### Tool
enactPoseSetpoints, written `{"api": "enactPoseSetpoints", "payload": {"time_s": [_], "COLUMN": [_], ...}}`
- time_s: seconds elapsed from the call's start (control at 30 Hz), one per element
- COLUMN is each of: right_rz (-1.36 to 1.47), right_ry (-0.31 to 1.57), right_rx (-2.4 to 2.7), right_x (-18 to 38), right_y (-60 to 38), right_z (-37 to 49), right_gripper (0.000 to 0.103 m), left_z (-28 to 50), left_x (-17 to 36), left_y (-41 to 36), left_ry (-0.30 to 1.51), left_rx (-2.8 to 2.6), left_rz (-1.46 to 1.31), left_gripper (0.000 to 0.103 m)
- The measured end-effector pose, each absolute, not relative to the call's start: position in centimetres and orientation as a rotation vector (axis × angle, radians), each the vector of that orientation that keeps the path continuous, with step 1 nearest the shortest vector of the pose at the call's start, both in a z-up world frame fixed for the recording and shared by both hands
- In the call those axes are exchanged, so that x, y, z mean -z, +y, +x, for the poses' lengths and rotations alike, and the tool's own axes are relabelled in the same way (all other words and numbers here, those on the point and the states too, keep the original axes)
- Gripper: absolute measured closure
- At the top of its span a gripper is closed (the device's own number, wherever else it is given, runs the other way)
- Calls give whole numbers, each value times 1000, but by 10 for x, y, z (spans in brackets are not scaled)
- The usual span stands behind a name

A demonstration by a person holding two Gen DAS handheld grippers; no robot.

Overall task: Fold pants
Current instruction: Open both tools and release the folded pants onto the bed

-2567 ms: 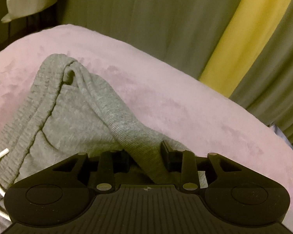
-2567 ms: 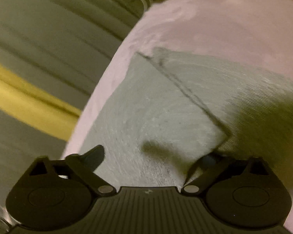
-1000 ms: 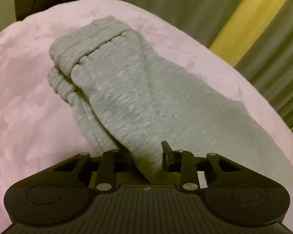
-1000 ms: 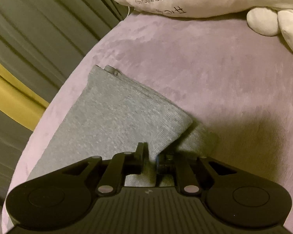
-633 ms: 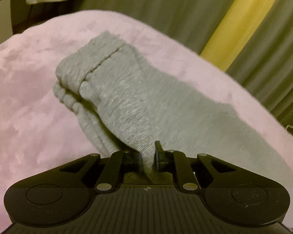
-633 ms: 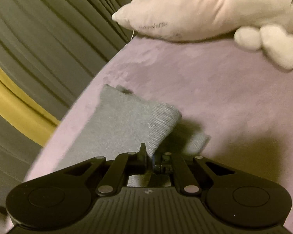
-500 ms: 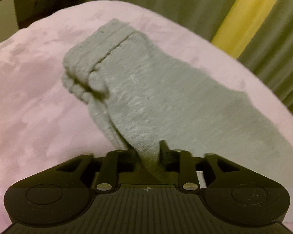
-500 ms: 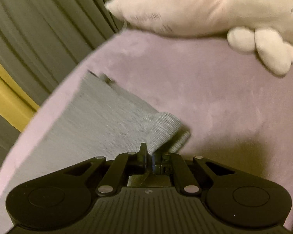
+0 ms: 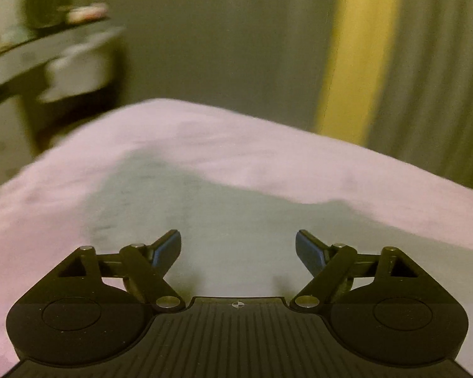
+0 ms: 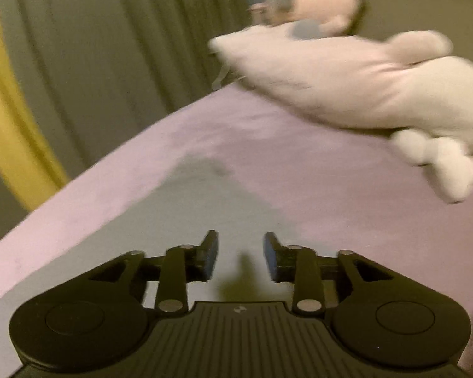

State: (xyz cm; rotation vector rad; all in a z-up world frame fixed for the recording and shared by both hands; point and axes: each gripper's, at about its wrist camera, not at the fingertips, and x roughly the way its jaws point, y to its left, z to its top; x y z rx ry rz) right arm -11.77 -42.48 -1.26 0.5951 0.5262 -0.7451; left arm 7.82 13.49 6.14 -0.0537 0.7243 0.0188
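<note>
The grey pants (image 9: pixel 205 214) lie flat on the pink blanket (image 9: pixel 268 145), stretching ahead of and under my left gripper (image 9: pixel 238 249), which is wide open and empty just above them. In the right wrist view the same grey pants (image 10: pixel 205 208) lie flat along the bed's left edge. My right gripper (image 10: pixel 241 256) is open and empty above them. Both views are blurred by motion.
White plush toys (image 10: pixel 347 75) lie on the pink blanket (image 10: pixel 315 163) at the far right. Grey and yellow curtains (image 9: pixel 356 53) hang behind the bed. A desk (image 9: pixel 47 53) stands at the far left beyond the bed's edge.
Both grippers have let go of the pants and opened. The lifted fold now lies flat on the blanket. Both grippers have pulled back and tilted up.
</note>
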Motion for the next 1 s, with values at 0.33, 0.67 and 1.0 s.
{"api": "enactPoseSetpoints", "payload": {"time_s": [0.33, 0.67, 1.0], "right_rz": [572, 611, 591], "right_ry": [615, 615, 622], "right_rx": [455, 470, 469], "right_x": [48, 61, 63], "right_y": [-349, -359, -359], "right_z": [-35, -27, -24], "right_gripper": [55, 47, 40], "left_z": [172, 218, 176], "left_x": [-10, 37, 13], "left_y": [40, 13, 10], "left_ry": [815, 854, 825], "left_rx": [157, 106, 216], "left_rz": [96, 263, 151], "left_gripper": [54, 66, 54]}}
